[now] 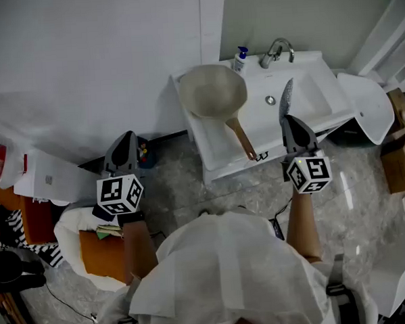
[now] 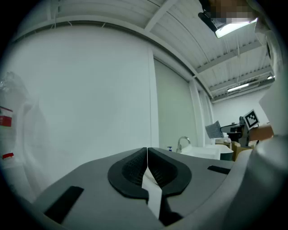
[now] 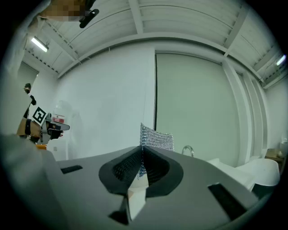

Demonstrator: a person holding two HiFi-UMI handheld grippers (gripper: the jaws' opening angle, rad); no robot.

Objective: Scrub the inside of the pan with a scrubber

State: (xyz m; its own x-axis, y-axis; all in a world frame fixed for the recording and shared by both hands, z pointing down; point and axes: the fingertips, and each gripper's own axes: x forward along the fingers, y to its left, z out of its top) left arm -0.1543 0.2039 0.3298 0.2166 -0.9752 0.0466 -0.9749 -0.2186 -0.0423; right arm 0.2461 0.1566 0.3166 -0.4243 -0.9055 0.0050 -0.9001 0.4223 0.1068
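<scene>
First, from the head view, a cream-lined pan [image 1: 212, 91] lay on the flat left side of a white sink unit [image 1: 320, 84], its wooden handle [image 1: 242, 139] pointing back toward the person and reaching the front edge. A faucet [image 1: 278, 50] and a small pump bottle [image 1: 240, 58] stood at the rear of the basin. The right hand-held gripper [image 1: 292, 119] hung in front of the basin, apart from the pan, with a silvery mesh scrubber [image 1: 286, 98] sticking out of its tips. The left hand-held gripper [image 1: 125, 136] was held well off to the left, over the floor and away from the sink.

Next, in the left gripper view, the left hand-held gripper [image 2: 147, 150] was clenched with nothing between its pads, which met along one thin line. The faucet [image 2: 182, 143] and the scrubber [image 2: 214, 130] showed far off to the right.

Lastly, in the right gripper view, the right hand-held gripper [image 3: 142, 148] was grasping the scrubber [image 3: 156, 138], whose mesh sheet rose upright above the tips, with the faucet [image 3: 188, 149] behind it.
</scene>
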